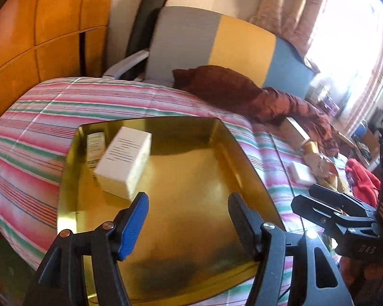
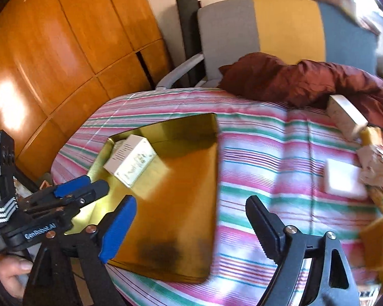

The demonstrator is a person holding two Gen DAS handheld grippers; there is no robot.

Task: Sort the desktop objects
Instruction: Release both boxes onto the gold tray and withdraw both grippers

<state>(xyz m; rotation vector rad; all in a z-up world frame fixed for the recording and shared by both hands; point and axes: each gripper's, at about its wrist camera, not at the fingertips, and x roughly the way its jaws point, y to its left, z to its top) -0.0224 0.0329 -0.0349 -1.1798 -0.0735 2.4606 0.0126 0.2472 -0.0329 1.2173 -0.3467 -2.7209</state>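
My left tongs (image 1: 189, 204) stand partly open with nothing between them, above the near half of the gold tray (image 1: 196, 178). Ahead and left of them a white box (image 1: 123, 163) lies in the tray, long axis running from near right to far left. My right tongs (image 2: 191, 211) gape wide and empty; a flat white box (image 2: 344, 179) lies ahead to their right on the striped cover (image 2: 268, 153).

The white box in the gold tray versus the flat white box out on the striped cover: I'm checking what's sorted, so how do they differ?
The white box in the tray sits inside the gold tray; the flat white box lies on the striped cover. The tray box is thick, with printed text; the flat box is thin and looks plain. Both are white and rectangular.
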